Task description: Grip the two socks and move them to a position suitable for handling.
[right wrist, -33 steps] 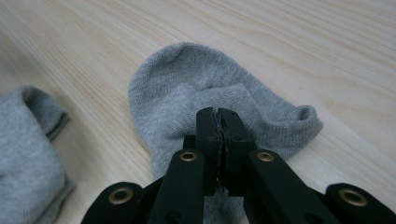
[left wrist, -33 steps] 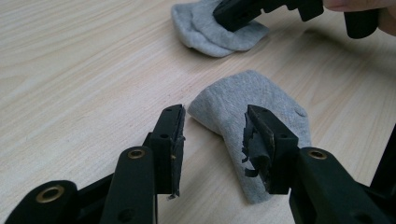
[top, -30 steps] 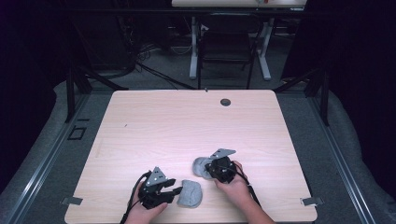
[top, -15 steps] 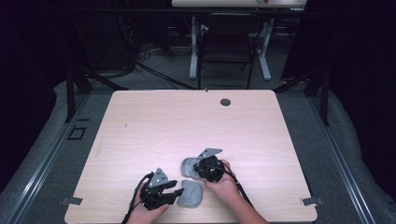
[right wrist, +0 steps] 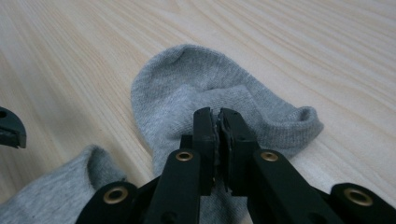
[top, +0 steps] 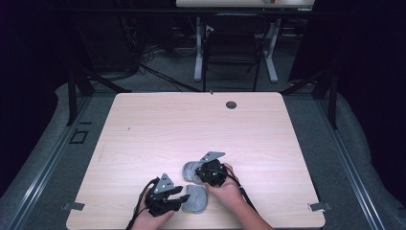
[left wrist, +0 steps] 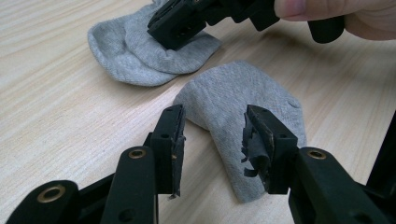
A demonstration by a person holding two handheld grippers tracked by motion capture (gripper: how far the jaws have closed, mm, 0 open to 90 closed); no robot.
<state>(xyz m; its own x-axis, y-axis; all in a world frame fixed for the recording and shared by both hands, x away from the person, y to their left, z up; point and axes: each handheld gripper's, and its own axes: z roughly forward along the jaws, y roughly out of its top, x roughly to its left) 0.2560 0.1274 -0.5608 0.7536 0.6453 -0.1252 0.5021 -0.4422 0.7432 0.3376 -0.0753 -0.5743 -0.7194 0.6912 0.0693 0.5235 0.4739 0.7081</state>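
Near the table's (top: 143,124) front edge, at about 6 o'clock in the high view, two grey ankle socks lie close together on the light wood. Toward 12 o'clock of the pair sits the far sock (top: 189,169), and the right gripper (top: 207,173) is on it: in the right gripper view its jaws are pressed together on a fold of the knit (right wrist: 205,88), with the sock's rounded end spreading away at 12 o'clock and its cuff at 3 o'clock. The near sock (top: 196,201) lies just at 6 o'clock of the first, a narrow strip of bare wood between them in the left gripper view. The left gripper (top: 168,200) rests at 9 o'clock of this near sock, jaws spread wide and holding nothing. In the left gripper view the near sock (left wrist: 243,102) lies flat just beyond the open jaws, its lower edge running down behind the right-hand jaw, whose pad is torn and frayed.
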